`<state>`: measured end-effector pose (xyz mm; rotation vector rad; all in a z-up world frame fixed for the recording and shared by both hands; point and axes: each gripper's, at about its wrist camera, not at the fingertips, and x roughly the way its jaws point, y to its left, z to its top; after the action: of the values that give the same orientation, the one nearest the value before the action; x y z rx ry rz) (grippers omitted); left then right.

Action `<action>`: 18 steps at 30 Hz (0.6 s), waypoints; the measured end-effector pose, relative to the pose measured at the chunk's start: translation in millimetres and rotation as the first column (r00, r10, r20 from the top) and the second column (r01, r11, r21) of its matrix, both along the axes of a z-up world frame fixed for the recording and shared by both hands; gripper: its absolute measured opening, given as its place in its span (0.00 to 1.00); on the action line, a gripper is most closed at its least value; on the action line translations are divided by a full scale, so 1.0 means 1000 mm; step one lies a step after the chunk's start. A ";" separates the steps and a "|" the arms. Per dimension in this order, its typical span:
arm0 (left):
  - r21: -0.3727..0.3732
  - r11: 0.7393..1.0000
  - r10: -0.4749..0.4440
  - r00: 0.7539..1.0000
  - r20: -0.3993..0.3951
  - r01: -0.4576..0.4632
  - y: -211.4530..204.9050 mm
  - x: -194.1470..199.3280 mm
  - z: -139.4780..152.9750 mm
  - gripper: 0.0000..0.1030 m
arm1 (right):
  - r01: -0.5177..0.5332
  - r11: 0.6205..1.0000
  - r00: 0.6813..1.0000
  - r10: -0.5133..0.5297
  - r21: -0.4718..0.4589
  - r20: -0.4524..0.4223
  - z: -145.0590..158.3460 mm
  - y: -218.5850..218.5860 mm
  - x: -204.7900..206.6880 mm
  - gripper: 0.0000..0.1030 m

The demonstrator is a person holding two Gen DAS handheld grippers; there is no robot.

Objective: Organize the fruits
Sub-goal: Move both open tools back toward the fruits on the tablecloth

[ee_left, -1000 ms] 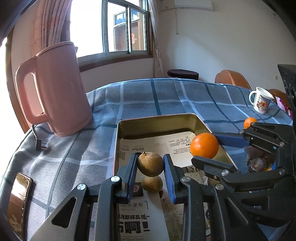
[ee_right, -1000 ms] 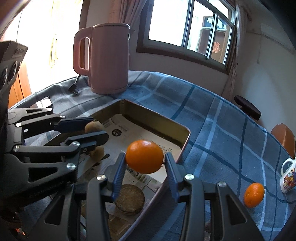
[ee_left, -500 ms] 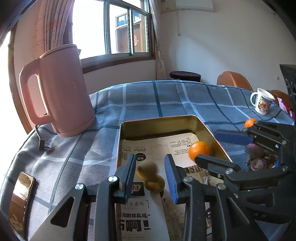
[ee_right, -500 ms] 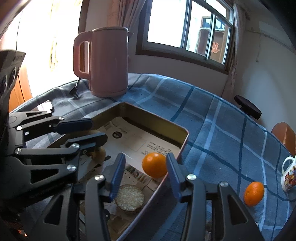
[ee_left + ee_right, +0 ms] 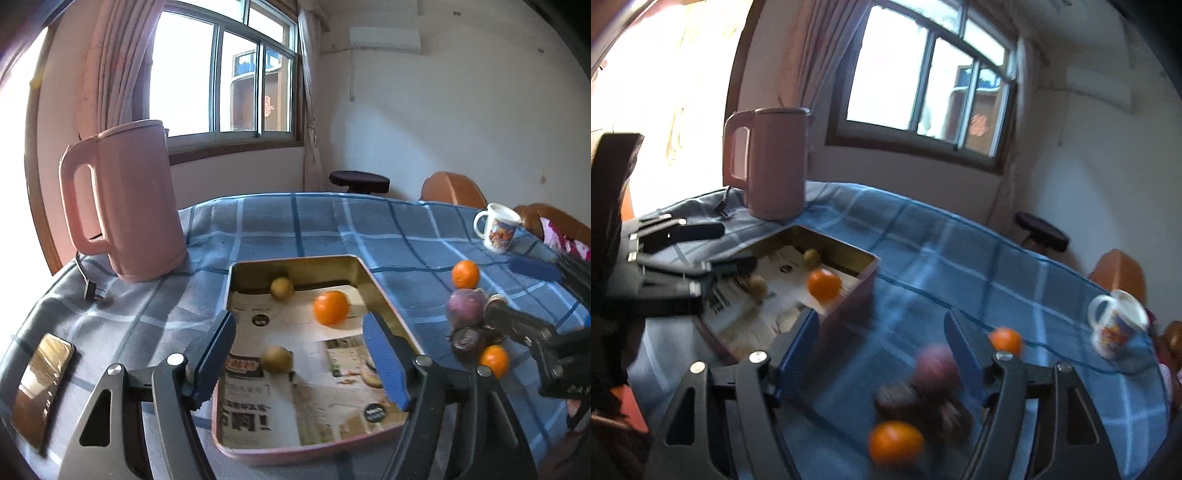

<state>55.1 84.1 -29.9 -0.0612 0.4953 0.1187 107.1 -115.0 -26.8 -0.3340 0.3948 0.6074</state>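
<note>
Fruits are split between two places: one orange (image 5: 330,307) and two small brownish fruits (image 5: 277,358) lie loose on the newspaper lining the tray (image 5: 388,295), while two more oranges (image 5: 465,274) and a few purple fruits (image 5: 466,307) sit on the blue checked tablecloth (image 5: 295,229) just right of the tray. The left gripper (image 5: 299,354) has just been opening and its jaws now stand apart over the tray with nothing between them; the fruit below lies free on the paper. The right gripper (image 5: 882,350) has also just been opening, is empty, and points at the cluster on the cloth.

The step in hand looks like going for the next fruit outside the tray. The right-wrist view is blurred, so it seems wise to steady that hand before closing. The nearest orange (image 5: 895,443) touches the purple fruits (image 5: 936,365), so the fingers should straddle one fruit alone and close gently across its widest part, since round fruit can squirt out or roll. The left gripper can take a second fruit or keep clear of the tray's rim.
</note>
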 end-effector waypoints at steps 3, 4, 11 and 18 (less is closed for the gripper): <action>-0.008 1.000 -0.012 1.000 0.003 0.012 -0.011 -0.005 -0.004 0.71 | 0.043 0.999 0.999 -0.043 -0.021 0.000 -0.014 -0.022 -0.014 0.72; -0.005 1.000 -0.021 1.000 0.004 0.021 -0.015 -0.006 -0.005 0.71 | 0.060 0.998 0.998 -0.060 -0.033 -0.003 -0.021 -0.028 -0.017 0.72; 0.012 0.998 -0.062 0.998 -0.015 0.063 -0.038 -0.004 -0.010 0.71 | 0.068 0.996 0.995 -0.071 -0.052 -0.072 -0.048 -0.033 -0.018 0.69; 0.010 0.996 -0.083 0.996 -0.021 0.083 -0.047 -0.003 -0.011 0.71 | 0.070 0.995 0.989 -0.078 -0.071 -0.123 -0.058 -0.025 -0.008 0.52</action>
<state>52.3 37.4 -41.3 -0.0284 0.5166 0.0408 98.6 -140.3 -84.5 -0.3441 0.5471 0.5446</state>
